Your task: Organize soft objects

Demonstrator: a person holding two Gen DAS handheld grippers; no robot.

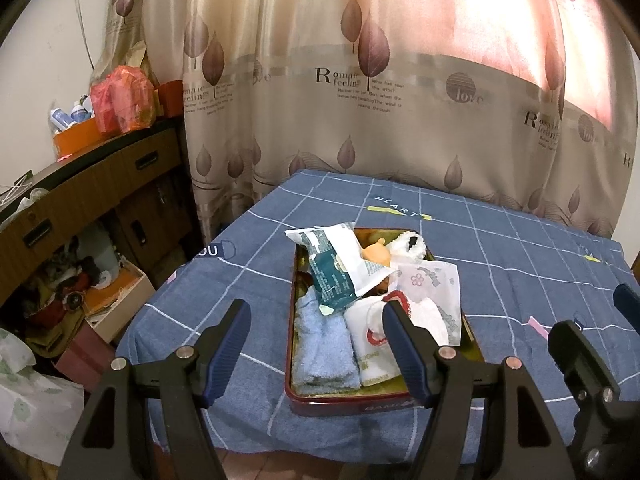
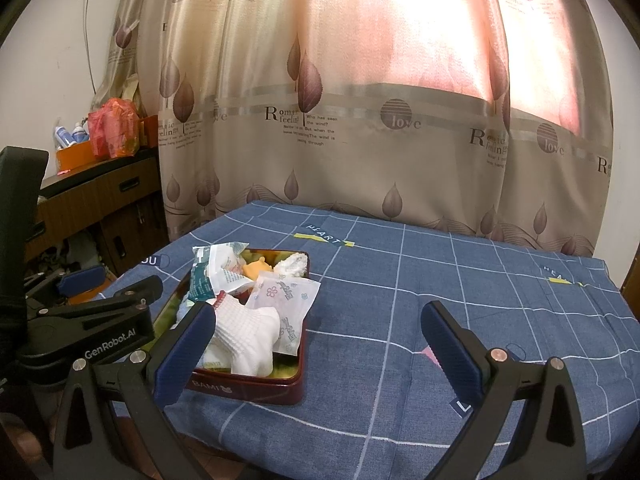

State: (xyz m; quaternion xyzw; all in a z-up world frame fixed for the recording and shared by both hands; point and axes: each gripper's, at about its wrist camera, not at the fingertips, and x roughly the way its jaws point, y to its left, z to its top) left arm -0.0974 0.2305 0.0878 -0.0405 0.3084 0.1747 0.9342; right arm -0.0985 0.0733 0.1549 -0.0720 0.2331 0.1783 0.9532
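1. The left gripper (image 1: 316, 344) is held with its jaws wide and nothing between the pads; the right gripper (image 2: 320, 354) is likewise spread wide and empty, over bare tablecloth (image 2: 440, 280).
2. The soft objects are gathered in a dark red tin (image 1: 352, 402), which lies just ahead of the left jaws and partly between them; from the right jaws it sits ahead and to the left, its near corner behind the left pad.
3. The blue towel (image 1: 324, 344) is folded flat in the near part of the tin. It is judged light and limp, so a pinch on a thick folded edge is preferred (a single layer would probably unroll).
4. The white sock (image 2: 248, 334) lies behind the right jaw of the left gripper. It is stretchy and compressible, best taken across its bunched middle.
5. The green-and-white packet (image 1: 340, 268) and the translucent flowered pouch (image 2: 286, 304) are expected to be slippery and crinkly; a seam or corner should be gripped.
6. The small orange toy (image 1: 378, 254) looks rubbery and should tolerate a firm squeeze.
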